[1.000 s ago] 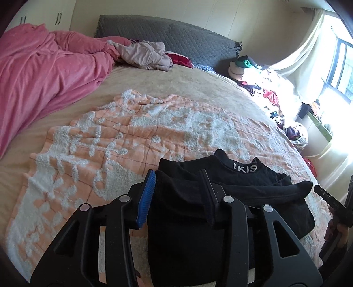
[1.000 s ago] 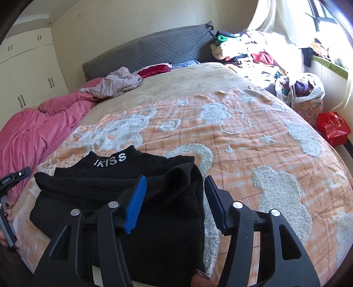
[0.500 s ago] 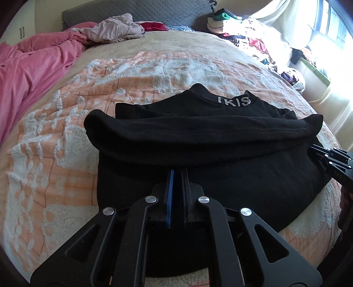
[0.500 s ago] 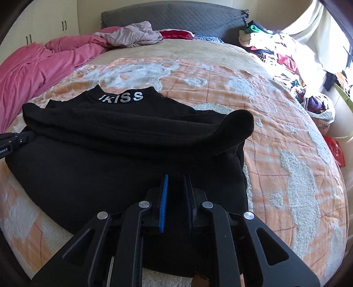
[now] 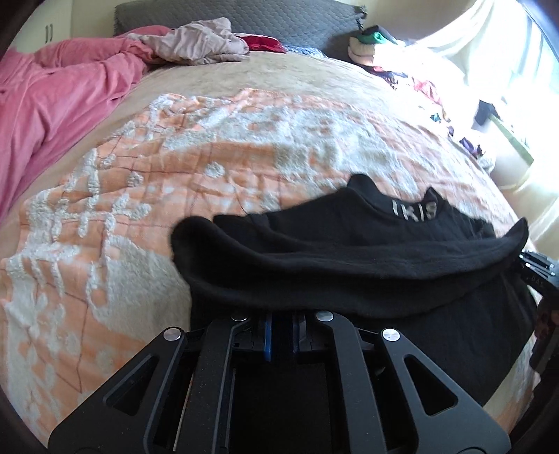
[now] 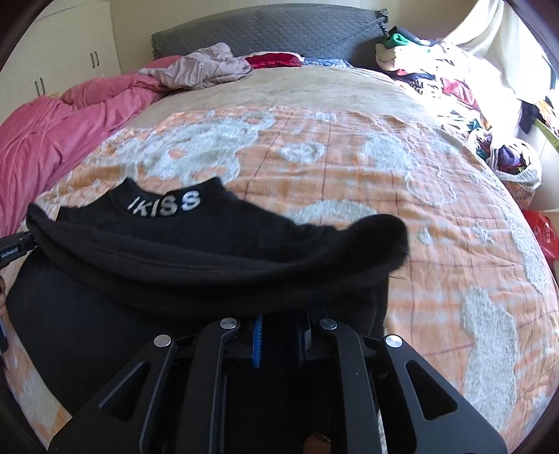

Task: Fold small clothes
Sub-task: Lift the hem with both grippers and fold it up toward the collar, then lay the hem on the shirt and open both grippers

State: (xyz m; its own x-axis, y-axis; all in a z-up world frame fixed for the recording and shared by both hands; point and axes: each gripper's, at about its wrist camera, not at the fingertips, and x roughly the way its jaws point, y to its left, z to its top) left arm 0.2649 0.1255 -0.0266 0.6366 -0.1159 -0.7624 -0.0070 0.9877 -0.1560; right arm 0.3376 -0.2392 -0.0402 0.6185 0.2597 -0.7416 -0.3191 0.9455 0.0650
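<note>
A black garment (image 6: 195, 276) is seen, marked with white letters on its collar. The blanket (image 6: 349, 167) beneath is patterned in orange with fluffy white shapes and thin dark grid lines. A pink quilt (image 6: 70, 129) is bunched at the far left, a grey headboard (image 6: 279, 31) stands at the far end, and blue pads (image 6: 258, 345) are set in the black claw.

A wide bed (image 6: 314, 87) with a grey quilted headboard (image 6: 265, 35) carries everything, its beige cover overlaid by an orange-and-white tufted blanket (image 6: 349, 167). On that blanket, near the front edge, lies a black garment (image 6: 174, 265) with "IKISS" lettered on its collar. A rumpled pink duvet (image 5: 59, 101) fills the left side, a crumpled mauve garment (image 5: 199, 45) sits by the headboard, and a heap of mixed clothes (image 6: 429, 70) lies at the far right.
</note>
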